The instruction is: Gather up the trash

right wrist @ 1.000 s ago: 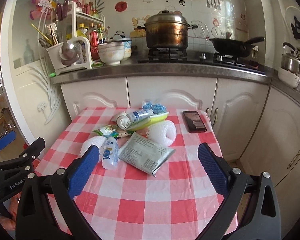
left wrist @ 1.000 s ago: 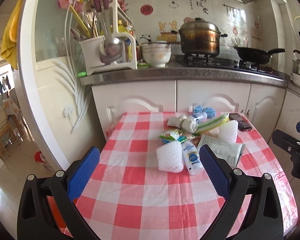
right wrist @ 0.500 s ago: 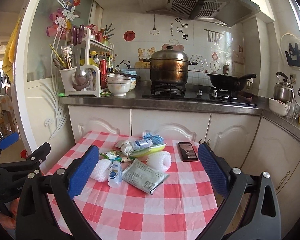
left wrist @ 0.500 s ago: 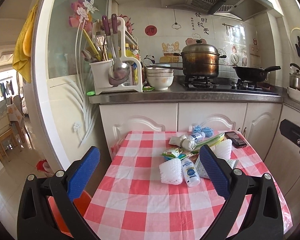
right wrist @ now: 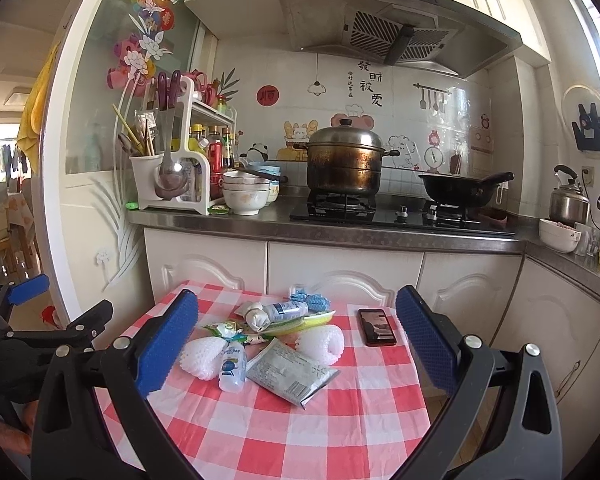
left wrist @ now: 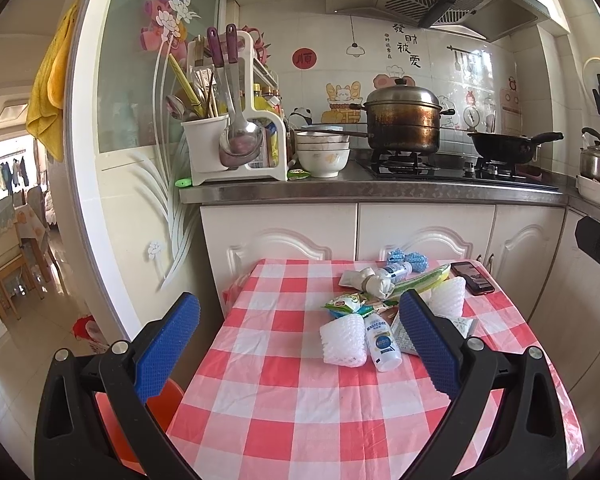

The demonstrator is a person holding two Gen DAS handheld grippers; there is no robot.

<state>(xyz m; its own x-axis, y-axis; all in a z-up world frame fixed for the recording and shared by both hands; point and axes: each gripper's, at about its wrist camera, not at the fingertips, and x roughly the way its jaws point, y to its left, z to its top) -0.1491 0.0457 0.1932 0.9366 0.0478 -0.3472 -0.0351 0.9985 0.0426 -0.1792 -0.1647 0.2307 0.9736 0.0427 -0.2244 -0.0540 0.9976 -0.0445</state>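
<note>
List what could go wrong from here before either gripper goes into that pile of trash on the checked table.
1. The phone lies right beside the trash, next to a white foam net; a broad sweep could take it too.
2. The small white bottle lies on its side against another foam net and may roll when nudged.
3. The flat grey packet lies flush on the tablecloth, so the jaws might pinch cloth and drag the whole pile.

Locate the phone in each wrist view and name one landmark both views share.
Left wrist: phone lies at the table's far right corner, beside a white foam net.
Right wrist: phone lies right of centre, right of the trash pile.
Shared landmark: the brown pot on the stove.
</note>
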